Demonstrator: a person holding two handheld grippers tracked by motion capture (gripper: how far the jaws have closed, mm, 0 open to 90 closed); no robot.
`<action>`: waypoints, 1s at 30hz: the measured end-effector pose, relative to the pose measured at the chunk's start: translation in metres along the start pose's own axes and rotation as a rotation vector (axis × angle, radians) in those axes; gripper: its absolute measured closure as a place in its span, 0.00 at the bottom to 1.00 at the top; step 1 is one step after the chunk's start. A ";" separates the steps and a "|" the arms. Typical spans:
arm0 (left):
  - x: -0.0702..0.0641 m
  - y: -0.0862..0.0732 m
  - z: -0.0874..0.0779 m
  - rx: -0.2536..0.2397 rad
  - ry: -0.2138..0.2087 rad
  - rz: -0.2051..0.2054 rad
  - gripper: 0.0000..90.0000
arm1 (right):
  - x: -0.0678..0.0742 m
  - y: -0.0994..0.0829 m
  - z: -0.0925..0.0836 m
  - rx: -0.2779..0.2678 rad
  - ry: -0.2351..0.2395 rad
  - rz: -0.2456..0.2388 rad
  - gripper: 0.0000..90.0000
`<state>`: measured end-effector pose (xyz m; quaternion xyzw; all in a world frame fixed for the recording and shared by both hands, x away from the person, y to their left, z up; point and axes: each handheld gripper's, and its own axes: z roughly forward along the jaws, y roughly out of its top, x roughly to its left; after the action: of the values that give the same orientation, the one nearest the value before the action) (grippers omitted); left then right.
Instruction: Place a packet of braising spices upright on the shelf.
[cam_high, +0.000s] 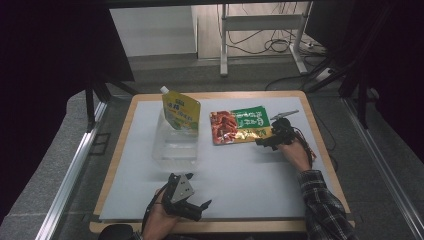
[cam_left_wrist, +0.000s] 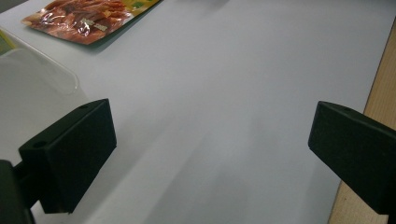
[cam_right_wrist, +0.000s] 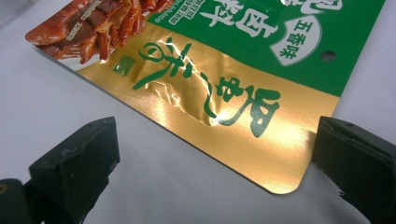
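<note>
Jaws stand spread wide on both grippers, and neither pinches anything. One surface, pale and set in a wooden rim, carries everything. On it I count one clear plastic tub, one yellow pouch with a white spout, and one flat snack packet printed green, gold and red.

The tub sits left of centre, and the yellow pouch stands tilted in its far end, leaning on the wall; that looks like where packets are meant to go, so the work is probably loading the tub. The snack packet lies flat just right of the tub, apart from it.

Two grippers are in play. The right gripper hovers at the packet's near right corner; in the right gripper view the gold edge lies between its spread jaws, one jaw tip right beside the corner, which suits a grab by the thin edge since the packet lies flat. The left gripper waits low at the near edge, well away from the packet, leaving room.
</note>
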<state>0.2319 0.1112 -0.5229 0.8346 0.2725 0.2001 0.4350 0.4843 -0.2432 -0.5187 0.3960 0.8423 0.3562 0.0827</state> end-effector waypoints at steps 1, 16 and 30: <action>0.000 0.000 0.000 0.000 0.000 -0.001 0.01 | 0.000 0.000 0.000 -0.007 0.020 0.010 0.01; 0.000 0.000 0.000 0.002 -0.001 0.004 0.01 | -0.012 -0.002 -0.003 -0.044 0.013 0.182 0.01; -0.001 0.000 0.000 0.004 -0.001 0.007 0.01 | -0.011 0.001 -0.011 -0.133 0.109 0.249 0.01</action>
<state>0.2316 0.1103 -0.5231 0.8366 0.2698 0.2005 0.4326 0.4880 -0.2563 -0.5116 0.4711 0.7646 0.4395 0.0180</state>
